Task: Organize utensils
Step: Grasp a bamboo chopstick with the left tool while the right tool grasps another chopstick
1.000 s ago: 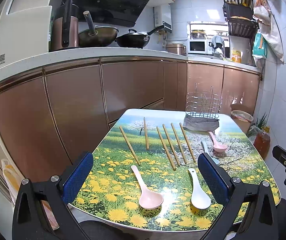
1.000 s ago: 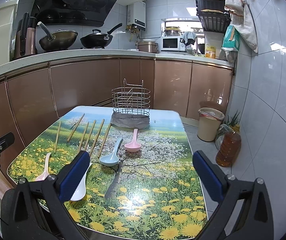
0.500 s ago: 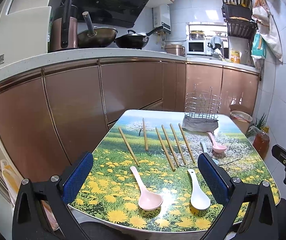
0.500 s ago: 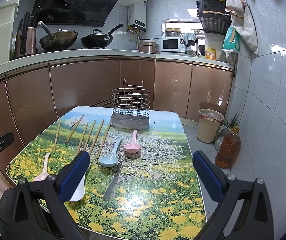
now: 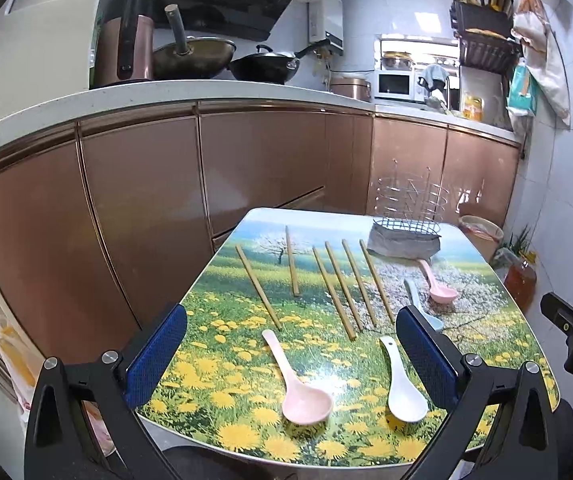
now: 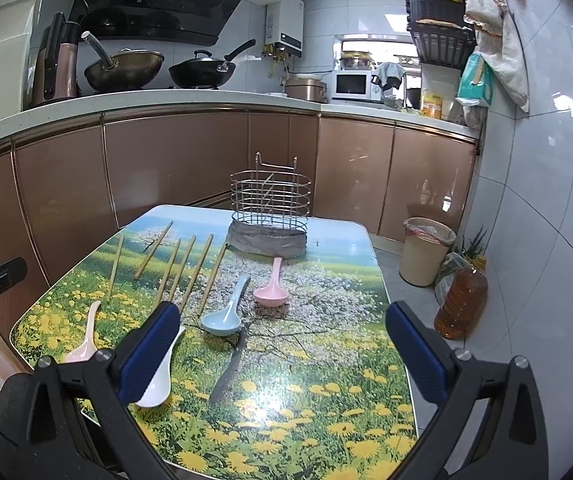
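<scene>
Just ahead of the left hand-held gripper (image 5: 292,354) lies the pink spoon (image 5: 298,384)

We are losing most of the blue spoon (image 5: 430,316) behind the left gripper's right finger (image 5: 426,356) in the left wrist view. In the right wrist view, the right gripper's left finger (image 6: 146,352) is covering the white spoon's (image 6: 158,384) handle, and the table's (image 6: 366,420) near edge is running off the bottom.

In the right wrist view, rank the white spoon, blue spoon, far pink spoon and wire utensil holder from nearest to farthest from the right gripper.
1. white spoon, partly hidden behind the left finger of the right gripper.
2. blue spoon, ahead, left of centre.
3. far pink spoon, just beyond the blue one.
4. wire utensil holder, at the table's far end.
</scene>
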Action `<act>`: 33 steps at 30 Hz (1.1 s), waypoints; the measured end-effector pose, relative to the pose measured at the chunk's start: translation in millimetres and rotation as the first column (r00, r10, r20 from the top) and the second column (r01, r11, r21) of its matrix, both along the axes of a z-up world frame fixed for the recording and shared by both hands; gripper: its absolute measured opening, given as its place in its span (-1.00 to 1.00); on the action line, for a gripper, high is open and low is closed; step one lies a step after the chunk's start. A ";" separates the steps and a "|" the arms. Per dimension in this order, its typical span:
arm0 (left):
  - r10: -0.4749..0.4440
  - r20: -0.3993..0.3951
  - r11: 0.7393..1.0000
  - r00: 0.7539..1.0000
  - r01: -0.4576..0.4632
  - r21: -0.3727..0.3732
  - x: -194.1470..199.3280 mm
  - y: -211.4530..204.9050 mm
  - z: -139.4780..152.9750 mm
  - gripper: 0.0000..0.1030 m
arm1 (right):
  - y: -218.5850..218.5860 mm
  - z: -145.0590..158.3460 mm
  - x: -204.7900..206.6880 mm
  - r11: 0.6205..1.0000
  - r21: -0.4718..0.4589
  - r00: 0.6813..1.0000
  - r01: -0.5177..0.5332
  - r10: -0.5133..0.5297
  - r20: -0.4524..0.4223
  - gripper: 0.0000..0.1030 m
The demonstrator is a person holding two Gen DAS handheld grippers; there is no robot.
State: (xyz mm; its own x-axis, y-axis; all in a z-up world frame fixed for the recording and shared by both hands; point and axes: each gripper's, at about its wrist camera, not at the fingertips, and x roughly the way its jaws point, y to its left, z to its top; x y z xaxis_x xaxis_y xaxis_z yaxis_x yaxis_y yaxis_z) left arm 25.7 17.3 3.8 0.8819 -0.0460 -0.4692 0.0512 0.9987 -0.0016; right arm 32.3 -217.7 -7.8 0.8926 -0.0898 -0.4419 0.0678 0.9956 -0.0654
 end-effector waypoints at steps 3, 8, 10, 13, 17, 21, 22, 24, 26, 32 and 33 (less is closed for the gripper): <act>-0.005 -0.029 1.000 1.000 0.005 -0.013 12.9 5.9 7.6 0.99 | 3.6 8.1 11.6 1.000 -0.003 1.000 -0.029 0.029 -0.012 1.00; 0.015 -0.098 0.999 0.995 -0.019 -0.040 60.2 31.7 26.5 0.99 | 4.0 37.9 43.5 0.996 0.023 0.996 -0.086 0.087 -0.029 1.00; 0.022 -0.132 0.999 0.991 -0.026 -0.035 84.6 40.7 30.7 0.99 | 3.3 46.6 62.0 0.992 0.052 0.992 -0.112 0.114 -0.050 1.00; 0.006 -0.205 0.999 0.979 -0.013 -0.035 124.2 49.8 25.2 0.89 | 3.4 51.2 97.9 0.987 0.090 0.984 -0.136 0.145 -0.099 1.00; -0.028 -0.320 0.998 0.947 0.006 -0.070 175.8 57.9 6.5 0.48 | 6.6 40.6 155.4 0.970 0.154 0.955 -0.186 0.215 -0.203 0.92; -0.035 -0.418 0.995 0.908 -0.006 -0.097 217.8 65.5 -18.8 0.26 | 6.8 13.0 212.4 0.954 0.232 0.908 -0.190 0.261 -0.328 0.21; -0.037 -0.449 0.995 0.893 -0.010 -0.103 229.5 67.3 -27.8 0.25 | 8.2 5.0 225.3 0.953 0.240 0.896 -0.187 0.266 -0.356 0.13; -0.035 -0.501 0.993 0.864 -0.027 -0.116 248.2 70.6 -43.7 0.18 | 12.2 -14.7 250.8 0.948 0.262 0.864 -0.182 0.281 -0.417 0.04; -0.029 -0.552 0.991 0.833 -0.049 -0.125 266.6 73.2 -58.1 0.13 | 16.2 -34.6 273.4 0.946 0.278 0.832 -0.167 0.287 -0.474 -0.02; -0.005 -0.667 0.986 0.745 -0.107 -0.128 313.6 77.1 -91.1 -0.14 | 36.9 -73.0 314.6 0.967 0.202 0.790 -0.152 0.242 -0.564 -0.03; -0.005 -0.688 0.985 0.725 -0.115 -0.128 319.8 76.0 -97.7 -0.18 | 40.1 -77.6 319.1 0.968 0.196 0.780 -0.156 0.242 -0.576 -0.03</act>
